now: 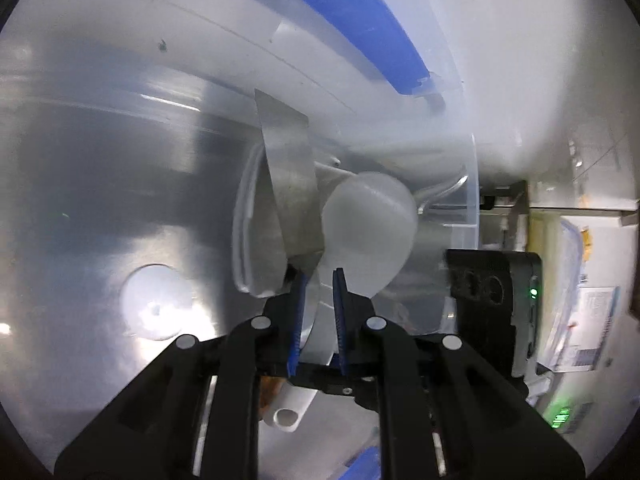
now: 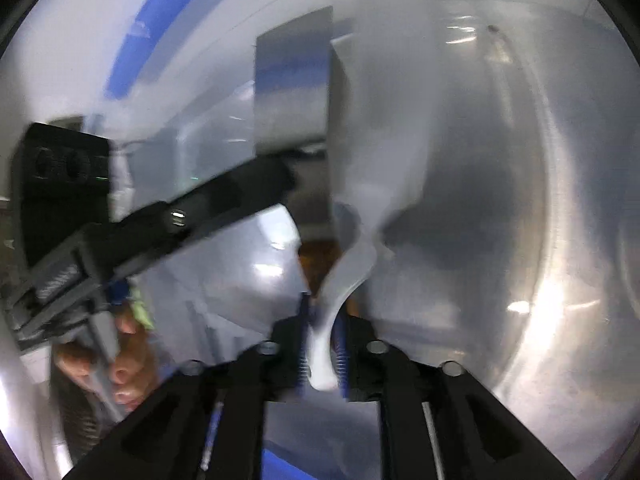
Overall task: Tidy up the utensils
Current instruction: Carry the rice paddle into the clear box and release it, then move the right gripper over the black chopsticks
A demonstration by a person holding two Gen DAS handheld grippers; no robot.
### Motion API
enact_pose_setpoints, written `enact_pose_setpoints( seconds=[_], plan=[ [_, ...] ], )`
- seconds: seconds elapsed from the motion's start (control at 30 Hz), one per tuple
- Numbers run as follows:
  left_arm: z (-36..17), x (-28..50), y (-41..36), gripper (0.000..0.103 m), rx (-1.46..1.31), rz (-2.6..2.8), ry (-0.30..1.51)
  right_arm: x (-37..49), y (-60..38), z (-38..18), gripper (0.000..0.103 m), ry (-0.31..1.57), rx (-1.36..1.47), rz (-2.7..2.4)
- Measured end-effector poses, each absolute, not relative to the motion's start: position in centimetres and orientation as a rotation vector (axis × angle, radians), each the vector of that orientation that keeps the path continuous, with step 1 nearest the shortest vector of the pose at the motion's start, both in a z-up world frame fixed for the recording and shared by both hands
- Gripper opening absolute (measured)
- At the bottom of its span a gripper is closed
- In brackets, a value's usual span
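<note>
In the left wrist view my left gripper [image 1: 319, 276] points down, its blue pads closed on the handle of a translucent white spoon [image 1: 368, 232]. The spoon's bowl hangs just ahead, over a clear plastic box [image 1: 473, 184]. A metal spatula blade [image 1: 288, 184] stands tilted beside the bowl. In the blurred right wrist view my right gripper [image 2: 323, 320] has a curved white utensil handle [image 2: 322, 356] loose between its pads, with gaps on both sides. The left gripper's finger [image 2: 224, 196] crosses that view, and the metal blade [image 2: 292, 80] shows beyond it.
A steel surface [image 1: 120, 200] spreads to the left with a round white disc [image 1: 154, 300] on it. Blue trim [image 1: 360, 20] runs along the box's far side. The right gripper's black body [image 1: 492, 292] sits close on the right. A hand [image 2: 120, 360] shows low left.
</note>
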State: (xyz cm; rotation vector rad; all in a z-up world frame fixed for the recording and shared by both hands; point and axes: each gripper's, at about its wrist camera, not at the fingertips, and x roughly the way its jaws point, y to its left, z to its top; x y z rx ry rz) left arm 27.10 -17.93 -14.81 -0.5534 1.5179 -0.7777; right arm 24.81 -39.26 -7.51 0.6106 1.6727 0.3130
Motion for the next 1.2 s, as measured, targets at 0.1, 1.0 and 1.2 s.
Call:
enact_pose_setpoints(
  seconds=[0.1,1.0,1.2],
  plan=[
    [-12.3,26.2,-17.1,0.029,-0.512,-0.778,1.455,24.4,-37.8,-6.3,0.044,1.654,0.511,0.266],
    [-9.0,3.8,12.5,0.082,0.008,-0.226,1.215,2.1,-7.9,-8.0,0.047,1.485,0.27,0.236],
    [-10.7,4.6,15.1,0.082,0.13,-0.302,1.217,3.8,-4.0,-8.0,0.047,1.466,0.297,0.057]
  ],
)
